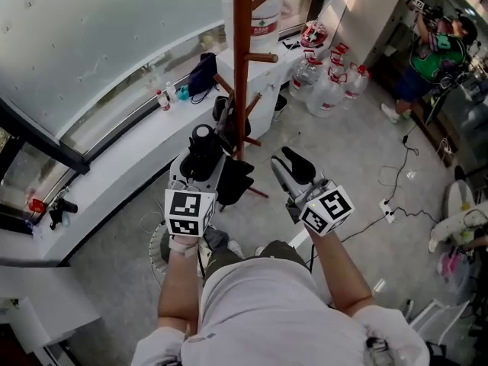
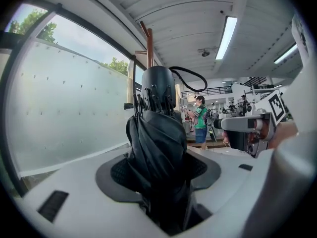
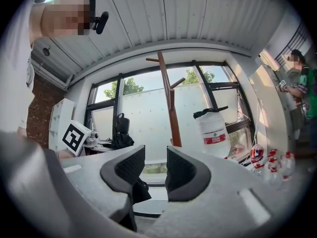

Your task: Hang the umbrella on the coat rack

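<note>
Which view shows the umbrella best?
Left gripper view: the folded umbrella fills the centre, clamped between the left gripper's jaws, with its handle and strap loop visible. Head view shows it from above, dark beside the coat rack. Right gripper view shows it small, left of centre.

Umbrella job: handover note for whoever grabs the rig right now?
Left gripper: shut on the folded black umbrella, held upright, its strap loose at the top.
Right gripper: open, nothing between the jaws.
Coat rack: straight ahead, just beyond the umbrella; a side peg sticks out bare.
Done: umbrella in grip at the rack.
Left: loop the strap over a peg, probably steadying with the right gripper, then release.
</note>
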`<state>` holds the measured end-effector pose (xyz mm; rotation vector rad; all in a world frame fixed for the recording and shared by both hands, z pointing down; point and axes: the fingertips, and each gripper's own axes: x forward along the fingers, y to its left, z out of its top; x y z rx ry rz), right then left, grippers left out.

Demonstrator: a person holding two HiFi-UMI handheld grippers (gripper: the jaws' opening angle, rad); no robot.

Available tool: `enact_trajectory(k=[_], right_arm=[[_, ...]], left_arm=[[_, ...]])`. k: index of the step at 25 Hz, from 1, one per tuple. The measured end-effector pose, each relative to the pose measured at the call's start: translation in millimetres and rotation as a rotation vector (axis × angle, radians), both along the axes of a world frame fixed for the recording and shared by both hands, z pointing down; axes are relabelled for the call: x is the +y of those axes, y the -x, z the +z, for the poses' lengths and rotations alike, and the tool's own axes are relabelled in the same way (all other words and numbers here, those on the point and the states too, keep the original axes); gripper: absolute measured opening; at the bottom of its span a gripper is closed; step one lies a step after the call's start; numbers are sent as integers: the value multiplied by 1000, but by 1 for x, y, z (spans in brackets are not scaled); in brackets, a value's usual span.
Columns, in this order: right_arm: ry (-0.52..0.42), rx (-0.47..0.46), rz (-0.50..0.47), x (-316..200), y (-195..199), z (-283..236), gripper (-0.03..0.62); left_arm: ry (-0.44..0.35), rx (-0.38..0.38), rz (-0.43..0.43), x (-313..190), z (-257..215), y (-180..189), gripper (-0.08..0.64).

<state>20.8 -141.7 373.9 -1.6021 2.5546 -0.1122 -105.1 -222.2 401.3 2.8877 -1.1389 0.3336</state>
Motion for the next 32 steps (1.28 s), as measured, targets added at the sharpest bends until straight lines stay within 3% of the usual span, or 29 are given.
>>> enact_trajectory(k=[7, 14, 26, 32], right_arm=[[-56, -13, 75, -4, -4, -24, 141], [-134, -39, 96, -9, -15, -60, 141], [-230, -60, -48, -43, -35, -120, 141], [-261, -89, -125, -56, -45, -140, 141]], left_arm=[[-7, -2, 105, -21, -15, -25, 233], [-45, -40, 141, -39, -43, -54, 233], [-73, -116, 74, -62, -72, -104, 233], [-77, -134, 1, -70, -81, -115, 235]])
